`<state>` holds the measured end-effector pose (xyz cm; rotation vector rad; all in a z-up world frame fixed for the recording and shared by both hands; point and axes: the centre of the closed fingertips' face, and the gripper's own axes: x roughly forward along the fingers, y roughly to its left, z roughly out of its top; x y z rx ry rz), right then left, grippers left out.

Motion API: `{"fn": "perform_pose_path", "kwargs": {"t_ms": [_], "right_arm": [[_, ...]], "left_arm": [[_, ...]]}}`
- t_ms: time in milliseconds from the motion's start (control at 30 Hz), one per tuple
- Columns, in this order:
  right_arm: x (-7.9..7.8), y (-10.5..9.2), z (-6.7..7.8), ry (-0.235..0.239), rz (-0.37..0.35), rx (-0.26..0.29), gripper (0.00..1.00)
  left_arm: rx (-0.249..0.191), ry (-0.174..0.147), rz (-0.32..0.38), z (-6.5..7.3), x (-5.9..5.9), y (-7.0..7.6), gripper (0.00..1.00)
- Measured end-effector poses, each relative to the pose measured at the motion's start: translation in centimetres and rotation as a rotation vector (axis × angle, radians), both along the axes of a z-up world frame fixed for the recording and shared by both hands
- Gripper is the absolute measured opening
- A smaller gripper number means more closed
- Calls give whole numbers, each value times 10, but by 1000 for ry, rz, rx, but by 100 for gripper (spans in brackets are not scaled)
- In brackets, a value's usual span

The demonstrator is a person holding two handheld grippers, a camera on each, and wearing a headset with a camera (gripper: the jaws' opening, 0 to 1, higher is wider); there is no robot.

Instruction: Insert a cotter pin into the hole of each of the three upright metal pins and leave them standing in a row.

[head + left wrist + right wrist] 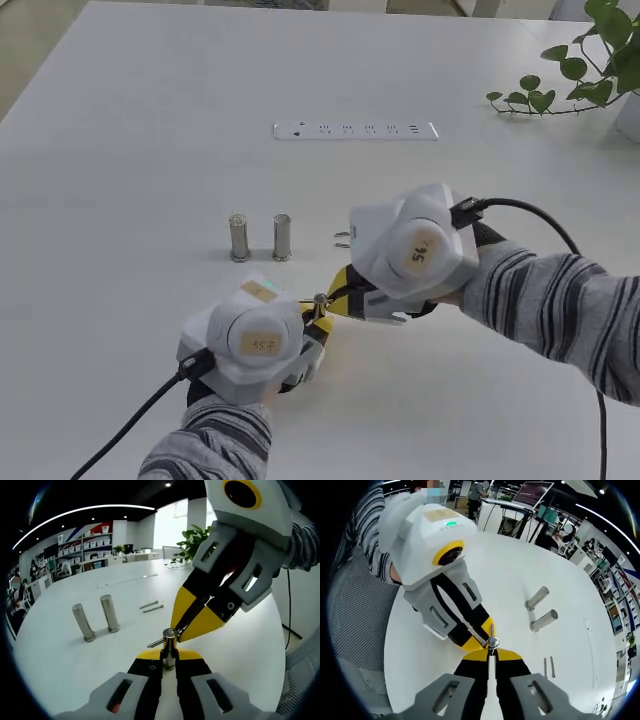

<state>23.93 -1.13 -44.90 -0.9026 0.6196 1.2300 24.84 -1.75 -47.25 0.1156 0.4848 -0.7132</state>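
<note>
two smooth, silvery cylinders are standing upright side by side on the matte white table (120, 150): the left standing pin (239, 238) and the right standing pin (282, 237), not touching. nearer, the left gripper (169, 657) is clamping its yellow-tipped jaws on the third metal pin (169, 641), whose long axis is running upright. a thin wire cotter pin (156, 642) is sitting crosswise at that pin's head, free end pointing left, pinched in the closed right gripper (177, 629). just right of the standing pair, two spare cotter pins (342, 239) are lying flat. farther off, one long white power strip (356, 130) is lying.
</note>
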Motion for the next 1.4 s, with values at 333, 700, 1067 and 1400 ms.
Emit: {"fn": "perform_pose_path", "kwargs": {"t_ms": [333,700,1067,1400], "right_arm": [[3,-6,1,23,-87,56,13],[14,-26,11,145,-391,307,29],[22,-45,17,215,-591,513,39],[21,-52,12,236,-651,543,39]], "left_arm": [[-2,-2,-8,0,1,0,5],[-1,-19,-40,5,9,9,5],[28,-35,-34,13,27,39,5],[43,-25,19,10,39,73,5]]}}
